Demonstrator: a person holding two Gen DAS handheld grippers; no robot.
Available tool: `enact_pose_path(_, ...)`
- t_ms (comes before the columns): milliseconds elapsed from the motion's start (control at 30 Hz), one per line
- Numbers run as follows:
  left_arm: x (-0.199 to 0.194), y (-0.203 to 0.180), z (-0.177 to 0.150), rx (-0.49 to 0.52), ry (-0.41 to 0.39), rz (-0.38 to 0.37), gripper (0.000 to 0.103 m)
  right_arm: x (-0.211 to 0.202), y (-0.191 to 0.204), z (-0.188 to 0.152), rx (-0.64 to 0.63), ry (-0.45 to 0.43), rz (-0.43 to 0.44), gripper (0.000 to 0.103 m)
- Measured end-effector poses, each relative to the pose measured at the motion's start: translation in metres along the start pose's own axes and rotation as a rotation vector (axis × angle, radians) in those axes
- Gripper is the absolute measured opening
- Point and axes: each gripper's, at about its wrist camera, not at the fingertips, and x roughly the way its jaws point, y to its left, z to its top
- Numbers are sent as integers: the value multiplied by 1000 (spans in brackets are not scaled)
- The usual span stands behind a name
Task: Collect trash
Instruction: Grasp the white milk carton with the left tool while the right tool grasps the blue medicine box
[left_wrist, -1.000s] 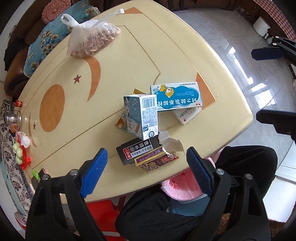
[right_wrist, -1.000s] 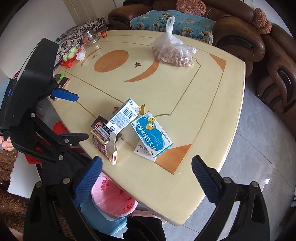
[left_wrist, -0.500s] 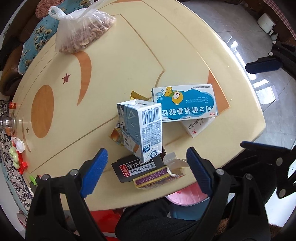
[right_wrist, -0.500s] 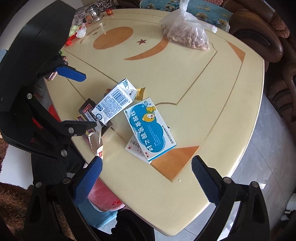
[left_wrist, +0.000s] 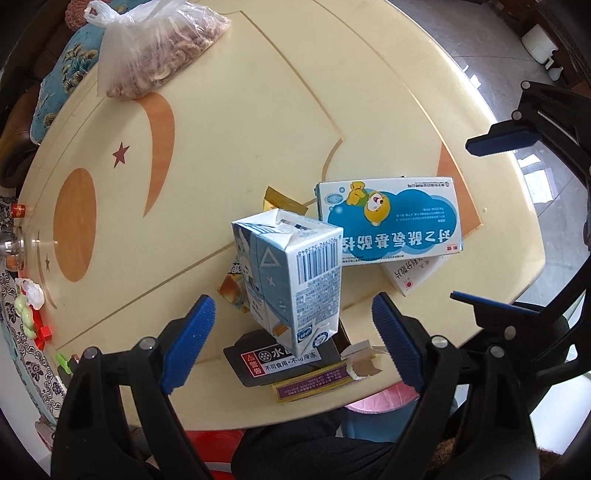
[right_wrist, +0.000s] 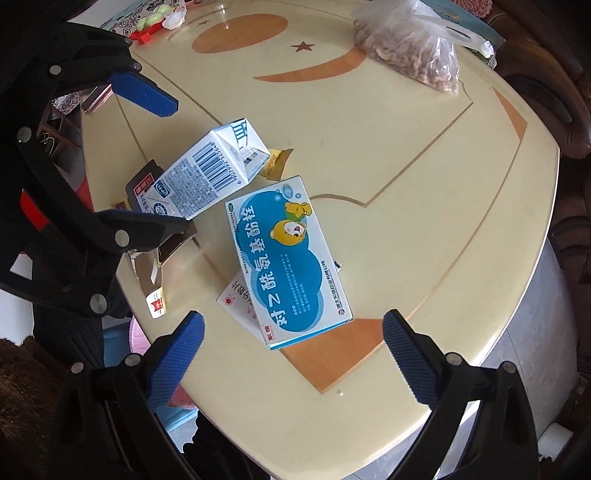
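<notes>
reach step: left gripper jaws wide and empty over the milk carton; right gripper likewise over the blue box. next, lower and close.

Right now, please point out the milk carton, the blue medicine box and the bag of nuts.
milk carton (left_wrist: 317, 273), left wrist view, barcode side.
blue medicine box (right_wrist: 288, 266), right wrist view, printed top face.
bag of nuts (left_wrist: 155, 55), left wrist view, filled middle.

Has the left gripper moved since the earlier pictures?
Yes. The left gripper has come down toward the table; the milk carton looms larger between its open jaws.
</notes>
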Motion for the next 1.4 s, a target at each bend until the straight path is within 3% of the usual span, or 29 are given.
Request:
enact_pose_path(467,19,7,13,-8,25,-9,85,36,-9,6,-18,37,-4,95)
enact_pose_path(900,37,14,27,-17,34,-7,84,53,-20,21,-3,-6,-2,94)
enact_pose_path(1133,43,21,29,-30,37,-41,69,64,-17,22,16,-27,26,84)
enact_pose_path(1267,39,21,29,-37,26,-45,58,62,-16,25,36,-50,48,67)
enact_pose_path(1400,36,22,26,-47,10,-53,55,60,-14,26,41,-48,34,66)
